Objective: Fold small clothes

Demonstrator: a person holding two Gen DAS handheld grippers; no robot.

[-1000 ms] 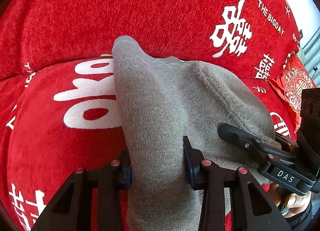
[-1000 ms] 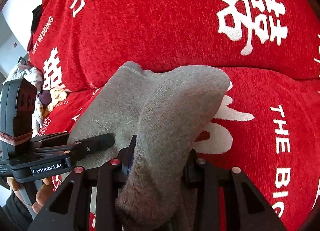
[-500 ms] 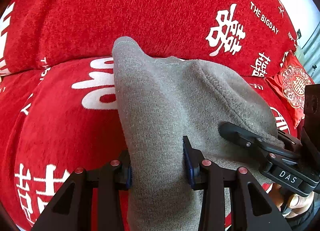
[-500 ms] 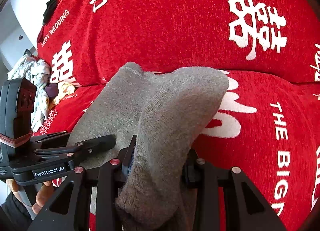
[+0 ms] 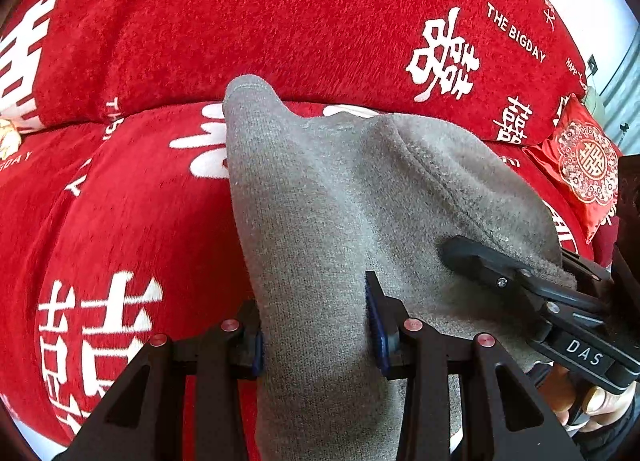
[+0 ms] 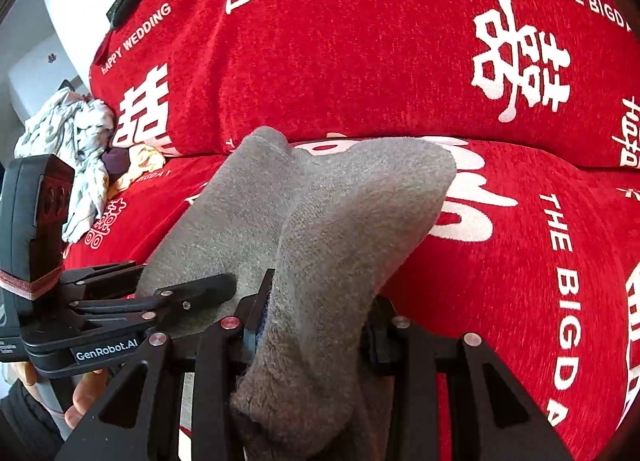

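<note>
- The grey sock (image 5: 320, 221) hangs in the air above the red sofa cover (image 5: 280, 21), gripped at two places and clear of the seat as far as either view shows;
- The left gripper (image 5: 316, 335) has its fingers (image 5: 374, 325) narrowed onto one band of the knit; the right gripper (image 6: 312, 325) pinches the fluffier end in the same manner, so both are holding cloth and not standing wide;
- Seen from the right wrist, the sock looks doubled, one grey layer lying over another; whether that is a finished fold cannot be told;
- Judged from this, the fold is under way but nothing is laid down flat yet; setting it on the seat and releasing is left;
- A heap of pale clothes (image 6: 76, 141) sits at the far end of the sofa, apparently unfolded, so more work probably waits.
</note>
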